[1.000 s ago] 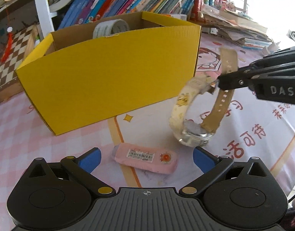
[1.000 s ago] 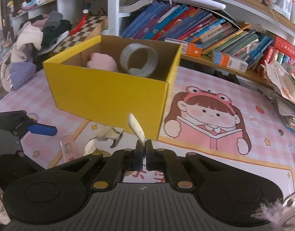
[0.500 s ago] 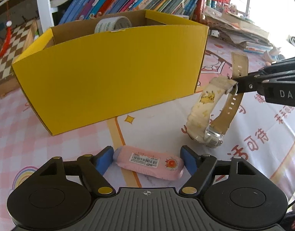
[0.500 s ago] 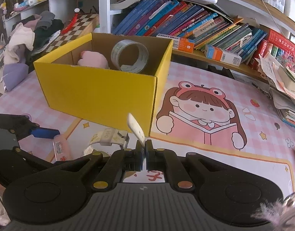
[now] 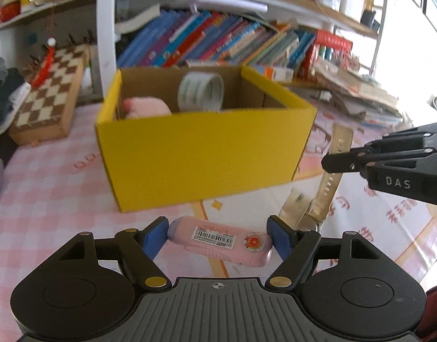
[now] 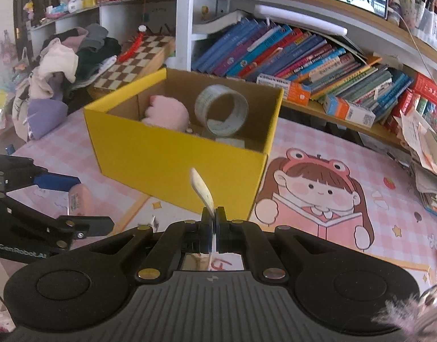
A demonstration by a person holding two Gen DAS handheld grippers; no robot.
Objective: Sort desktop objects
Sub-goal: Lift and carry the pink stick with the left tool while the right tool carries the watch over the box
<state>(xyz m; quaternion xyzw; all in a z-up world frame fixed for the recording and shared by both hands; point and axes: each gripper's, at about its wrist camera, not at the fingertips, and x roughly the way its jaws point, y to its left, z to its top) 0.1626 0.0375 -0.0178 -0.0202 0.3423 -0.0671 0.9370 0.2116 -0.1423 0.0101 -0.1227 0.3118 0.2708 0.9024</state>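
The pink case (image 5: 221,240), with a barcode label, is gripped endwise between the left gripper (image 5: 218,236) fingers, just before the yellow box (image 5: 207,159). The right gripper (image 6: 213,222), marked "DAS", is closed on the watch (image 5: 329,176) strap. Carry both over the box rim before releasing, so that nothing catches the wall.

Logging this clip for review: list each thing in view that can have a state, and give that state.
Left claw: closed on the pink case, pads at both ends.
Pink case: held lengthwise, barcode label up.
Right claw: shut on the watch strap.
Watch: hanging by its strap, lifted beside the box.
Yellow box: open-topped, upright on the mat.
Tape roll: inside the box, standing on edge.
Pink plush: inside the box.
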